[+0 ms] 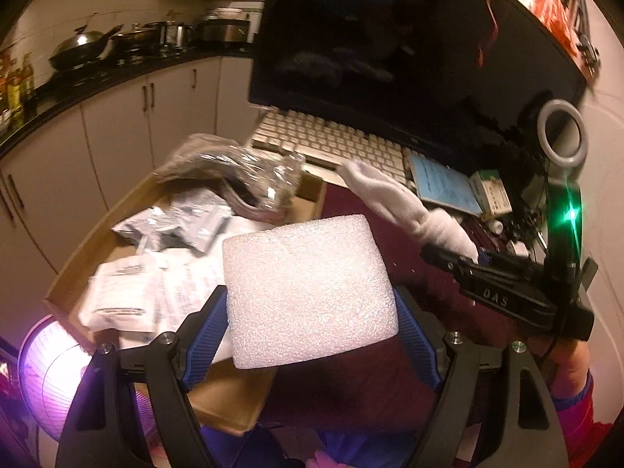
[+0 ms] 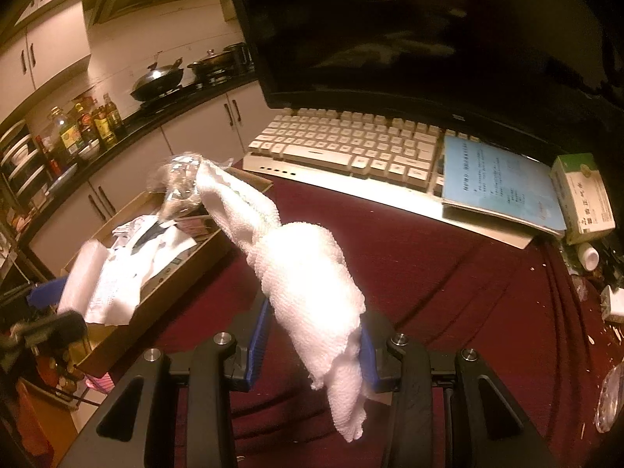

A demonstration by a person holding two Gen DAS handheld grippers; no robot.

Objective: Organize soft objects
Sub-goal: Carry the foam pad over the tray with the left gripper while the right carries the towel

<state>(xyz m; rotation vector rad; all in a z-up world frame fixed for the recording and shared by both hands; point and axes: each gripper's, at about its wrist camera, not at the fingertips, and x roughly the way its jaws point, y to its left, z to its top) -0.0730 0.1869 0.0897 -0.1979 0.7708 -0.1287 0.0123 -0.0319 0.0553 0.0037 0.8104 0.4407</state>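
Beyond the fingertips and to their left sits a shallow cardboard box (image 2: pixel 187 269) holding loose papers (image 2: pixel 128 273) and a crinkled clear plastic bag (image 1: pixel 234 171) at its far end, all resting on a dark red cloth (image 2: pixel 448 273) that spreads beneath and to the right of the fingers. Farther ahead lies a white keyboard (image 2: pixel 343 148) in front of a dark monitor (image 2: pixel 390 31), with a blue booklet (image 2: pixel 499 183) and a green-and-white carton (image 2: pixel 581 199) off to the right. In the far left background, a black counter carries a wok (image 2: pixel 156 78), lidded pots (image 2: pixel 210 62) and oil bottles (image 2: pixel 89 124) above pale cabinets (image 2: pixel 187 132).
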